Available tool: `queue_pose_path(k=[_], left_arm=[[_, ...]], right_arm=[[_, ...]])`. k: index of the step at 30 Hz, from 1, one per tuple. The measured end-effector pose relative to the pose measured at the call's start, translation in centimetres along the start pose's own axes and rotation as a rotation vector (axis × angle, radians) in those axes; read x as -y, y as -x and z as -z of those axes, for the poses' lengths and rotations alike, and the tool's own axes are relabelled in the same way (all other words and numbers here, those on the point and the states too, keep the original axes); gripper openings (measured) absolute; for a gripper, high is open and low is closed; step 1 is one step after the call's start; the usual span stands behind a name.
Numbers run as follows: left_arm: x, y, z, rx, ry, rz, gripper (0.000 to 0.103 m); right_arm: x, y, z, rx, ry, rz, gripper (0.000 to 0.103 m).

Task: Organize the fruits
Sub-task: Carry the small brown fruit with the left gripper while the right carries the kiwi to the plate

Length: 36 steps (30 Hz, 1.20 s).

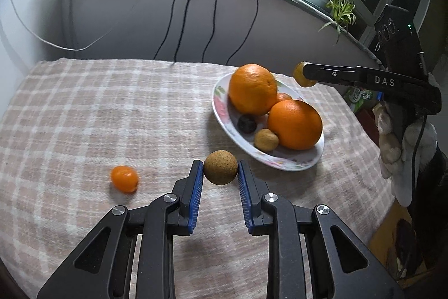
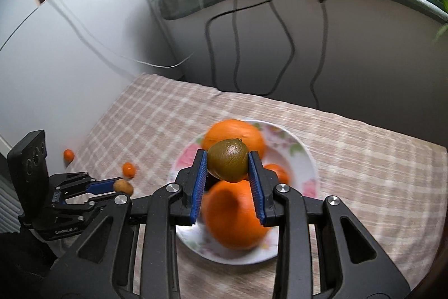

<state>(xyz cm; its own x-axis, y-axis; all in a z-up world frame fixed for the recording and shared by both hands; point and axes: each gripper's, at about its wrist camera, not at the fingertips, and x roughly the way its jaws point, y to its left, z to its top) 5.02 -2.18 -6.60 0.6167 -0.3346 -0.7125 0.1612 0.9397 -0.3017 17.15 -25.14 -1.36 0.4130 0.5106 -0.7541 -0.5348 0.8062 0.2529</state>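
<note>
Checked beige-and-white cloth (image 1: 84, 114) covers the counter, and on its right part sits a white plate (image 1: 221, 105) with a flower pattern. The plate holds two big oranges: one (image 1: 252, 88) at the back, the other (image 1: 294, 124) in front of it and touching it. Tucked around them in the plate are a small orange fruit (image 1: 284, 96) behind, a dark fruit (image 1: 247, 123) and a tan fruit (image 1: 266, 139), the last just beside the front orange. The left gripper (image 1: 220, 178) has its blue-padded fingers (image 1: 196, 187) clamped on a rough brown ball-shaped fruit (image 1: 220, 167), which is near the plate's front rim; whether it rests on the cloth or is lifted off it, I cannot tell. The right gripper (image 2: 227, 181) hangs over the plate, its fingers (image 2: 256, 184) closed on a greenish-brown kiwi (image 2: 228, 163) that is in the air above the oranges; in the left wrist view only a yellowish sliver of that fruit shows past the black finger. A kumquat (image 1: 125, 178) lies loose on the cloth to the left of the left gripper, well apart from the plate. A second kumquat (image 2: 68, 155) lies farther off, near the cloth's far-left edge in the right wrist view.
</note>
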Motion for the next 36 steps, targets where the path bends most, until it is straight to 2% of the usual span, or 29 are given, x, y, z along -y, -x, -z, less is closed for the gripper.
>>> queue_pose_path(k=[17,36], left_arm=[[2.1,-1.8,-1.6,-0.013,-0.037,0.004,0.024],[2.7,-3.5,-2.4,-0.041,-0.053,-0.001,0.024]], right_arm=[[5.1,0.0,1.3,-0.014,-0.075,0.055,0.031],[6.6,-0.5,2.1,-0.033,-0.103,0.053,0.031]])
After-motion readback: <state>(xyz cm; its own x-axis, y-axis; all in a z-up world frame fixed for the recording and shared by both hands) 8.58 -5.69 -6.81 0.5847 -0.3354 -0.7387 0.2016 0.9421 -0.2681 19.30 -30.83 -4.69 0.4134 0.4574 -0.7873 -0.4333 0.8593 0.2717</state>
